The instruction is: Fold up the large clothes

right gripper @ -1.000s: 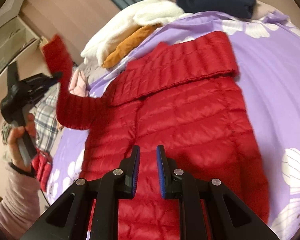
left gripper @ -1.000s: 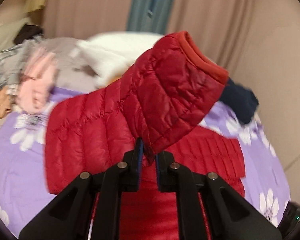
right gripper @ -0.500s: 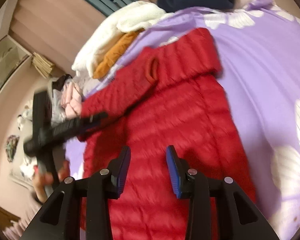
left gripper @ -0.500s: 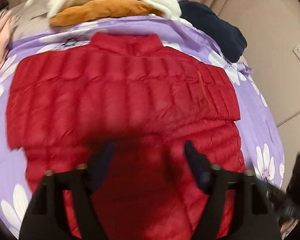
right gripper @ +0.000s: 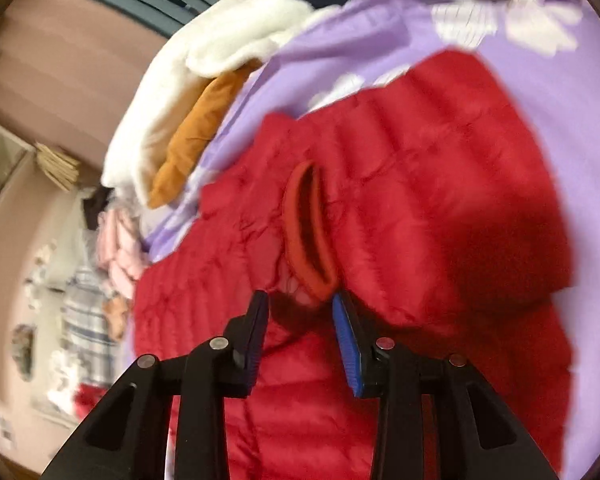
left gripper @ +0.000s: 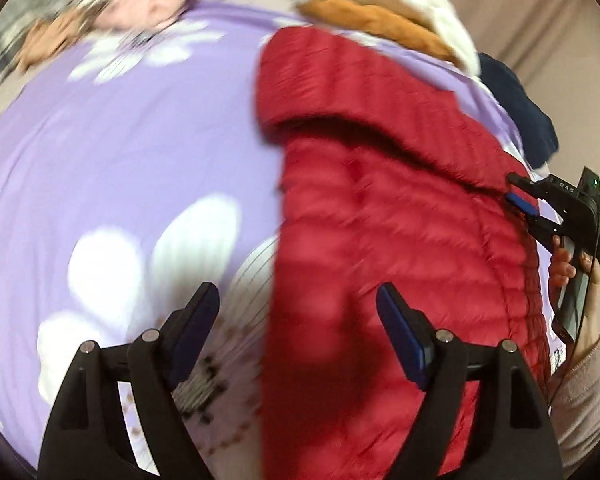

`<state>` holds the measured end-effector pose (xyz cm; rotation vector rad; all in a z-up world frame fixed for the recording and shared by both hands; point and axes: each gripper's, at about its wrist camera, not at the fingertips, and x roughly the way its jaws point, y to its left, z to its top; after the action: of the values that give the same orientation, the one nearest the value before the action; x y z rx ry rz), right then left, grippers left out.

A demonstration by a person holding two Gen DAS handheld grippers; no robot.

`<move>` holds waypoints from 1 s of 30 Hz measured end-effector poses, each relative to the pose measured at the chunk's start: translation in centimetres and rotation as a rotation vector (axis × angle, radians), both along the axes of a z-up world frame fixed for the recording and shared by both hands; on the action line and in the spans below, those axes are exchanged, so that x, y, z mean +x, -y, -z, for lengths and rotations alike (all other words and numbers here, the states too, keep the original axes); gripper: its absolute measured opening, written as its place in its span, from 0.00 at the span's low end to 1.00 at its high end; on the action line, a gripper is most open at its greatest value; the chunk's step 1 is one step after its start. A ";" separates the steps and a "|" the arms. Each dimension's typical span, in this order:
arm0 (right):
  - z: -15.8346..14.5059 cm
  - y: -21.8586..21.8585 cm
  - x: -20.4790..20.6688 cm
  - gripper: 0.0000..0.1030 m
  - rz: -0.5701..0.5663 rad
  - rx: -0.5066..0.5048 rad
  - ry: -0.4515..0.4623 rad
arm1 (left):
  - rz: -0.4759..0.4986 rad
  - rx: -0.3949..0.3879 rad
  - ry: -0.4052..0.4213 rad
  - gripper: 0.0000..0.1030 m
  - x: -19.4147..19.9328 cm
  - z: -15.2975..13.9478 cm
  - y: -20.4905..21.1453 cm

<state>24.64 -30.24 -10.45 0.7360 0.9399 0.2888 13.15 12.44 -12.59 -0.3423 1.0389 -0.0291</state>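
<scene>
The red down jacket (left gripper: 400, 240) lies flat on the purple floral bed (left gripper: 120, 160), sleeves folded across its chest, long axis running near to far. The right gripper (right gripper: 300, 312) hovers wide open, empty, just short of the orange cuff (right gripper: 308, 232). The left gripper (left gripper: 296, 316), also spread and empty, straddles the jacket's left edge.

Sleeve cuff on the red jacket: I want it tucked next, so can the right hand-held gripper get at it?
Probably yes. The right hand-held gripper is open, with the orange-lined cuff just ahead of its fingertips on the red jacket, nothing between.
</scene>
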 end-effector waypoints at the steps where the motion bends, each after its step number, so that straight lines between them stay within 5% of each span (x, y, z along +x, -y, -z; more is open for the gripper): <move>1: -0.2 -0.2 -0.3 0.16 -0.005 0.000 0.017 | -0.007 -0.015 -0.012 0.78 -0.3 0.3 -0.4; 4: -1.8 -0.4 -1.5 0.05 0.000 -0.015 0.088 | -0.029 -0.033 -0.031 0.78 -1.0 0.6 -1.0; 9: -4.6 1.5 -3.9 0.05 0.083 -0.047 0.151 | -0.030 -0.076 -0.006 0.79 -1.1 0.0 -1.0; 11: -4.5 1.7 -4.4 0.05 0.093 -0.105 0.137 | -0.021 -0.085 -0.005 0.79 -0.9 0.0 -0.7; 16: -1.2 2.6 -3.8 0.11 0.138 -0.286 -0.070 | -0.008 -0.083 -0.028 0.79 -1.0 0.5 -0.4; 20: -3.9 2.2 -5.3 0.11 0.209 -0.448 0.036 | 0.002 -0.065 -0.035 0.79 -1.4 0.5 -0.3; 23: -5.8 0.3 -5.4 0.11 0.114 -0.458 0.170 | 0.002 -0.055 -0.045 0.79 -1.5 0.8 -0.2; 26: -5.4 -1.9 -3.9 0.11 -0.015 -0.484 0.201 | 0.005 -0.067 -0.041 0.79 -1.6 0.8 0.2; 30: -0.3 -3.0 -0.6 0.11 -0.082 -0.545 0.012 | 0.017 -0.063 -0.051 0.79 -1.8 0.9 0.7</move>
<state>24.06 -27.22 -10.14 0.1957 0.9806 0.0979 11.39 11.73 -13.52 -0.3926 1.0930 -0.0686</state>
